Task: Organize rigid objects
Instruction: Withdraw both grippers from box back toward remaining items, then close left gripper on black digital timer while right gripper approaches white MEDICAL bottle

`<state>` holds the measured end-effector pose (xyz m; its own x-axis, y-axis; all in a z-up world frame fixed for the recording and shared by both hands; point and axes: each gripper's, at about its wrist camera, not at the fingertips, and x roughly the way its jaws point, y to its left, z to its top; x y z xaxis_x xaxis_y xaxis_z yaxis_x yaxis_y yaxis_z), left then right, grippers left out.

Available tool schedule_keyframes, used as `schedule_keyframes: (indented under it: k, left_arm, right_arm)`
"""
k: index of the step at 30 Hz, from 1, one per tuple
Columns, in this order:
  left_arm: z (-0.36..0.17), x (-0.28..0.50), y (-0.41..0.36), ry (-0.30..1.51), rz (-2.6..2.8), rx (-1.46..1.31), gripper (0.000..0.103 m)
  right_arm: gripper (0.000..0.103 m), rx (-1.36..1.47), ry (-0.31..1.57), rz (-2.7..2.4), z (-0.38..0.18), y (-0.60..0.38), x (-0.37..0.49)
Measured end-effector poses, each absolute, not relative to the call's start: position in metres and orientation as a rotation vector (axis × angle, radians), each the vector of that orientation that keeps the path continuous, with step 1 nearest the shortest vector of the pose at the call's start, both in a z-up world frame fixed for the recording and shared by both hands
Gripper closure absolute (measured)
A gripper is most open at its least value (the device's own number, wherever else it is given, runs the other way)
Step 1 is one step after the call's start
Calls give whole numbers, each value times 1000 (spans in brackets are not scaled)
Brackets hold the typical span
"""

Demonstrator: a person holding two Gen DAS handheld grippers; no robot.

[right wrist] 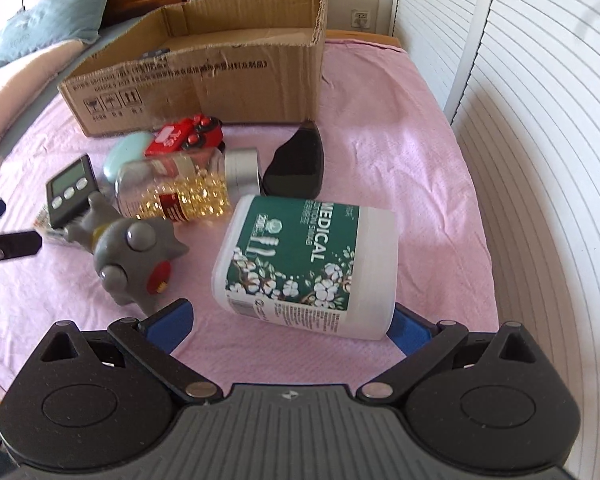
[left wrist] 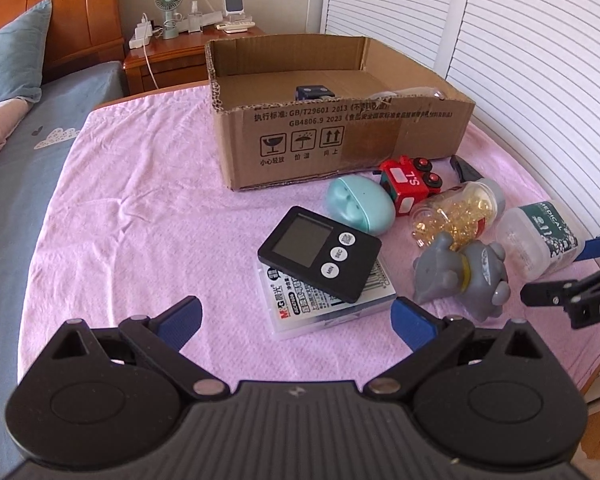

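Note:
An open cardboard box (left wrist: 340,136) stands at the back of the pink cloth; it also shows in the right wrist view (right wrist: 204,76). In front of it lie a black timer (left wrist: 320,254) on a clear plastic case (left wrist: 332,304), a mint egg-shaped case (left wrist: 360,204), a red toy car (left wrist: 410,184), a jar of yellow capsules (left wrist: 456,212), a grey toy figure (left wrist: 464,276) and a white swab tub (right wrist: 308,264). My left gripper (left wrist: 296,320) is open, just short of the plastic case. My right gripper (right wrist: 290,320) is open with the swab tub's near end between its fingers.
A black curved object (right wrist: 296,164) lies right of the capsule jar. A dark blue item (left wrist: 314,92) sits inside the box. A bed with a blue pillow (left wrist: 12,60) is on the left, a nightstand (left wrist: 164,56) behind, white louvred doors (left wrist: 540,60) on the right.

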<state>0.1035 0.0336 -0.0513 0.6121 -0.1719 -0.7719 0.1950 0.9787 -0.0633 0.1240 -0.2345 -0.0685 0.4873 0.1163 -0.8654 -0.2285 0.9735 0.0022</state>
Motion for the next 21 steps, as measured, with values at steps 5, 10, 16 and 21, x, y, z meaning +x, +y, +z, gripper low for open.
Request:
schedule_keyframes:
  k: [5, 10, 16, 21]
  left_arm:
    - [-56, 113, 29, 866, -222, 71, 3]
    - [-58, 123, 29, 849, -237, 89, 7]
    - [-63, 132, 22, 853, -271, 104, 14]
    - [-62, 139, 15, 841, -299, 113, 27]
  right_arm:
    - [0, -157, 1023, 222, -72, -232, 123]
    - [0, -161, 999, 229, -74, -232, 121]
    - [0, -158, 977, 232, -75, -232, 119]
    - [0, -158, 968, 233, -75, -233, 118]
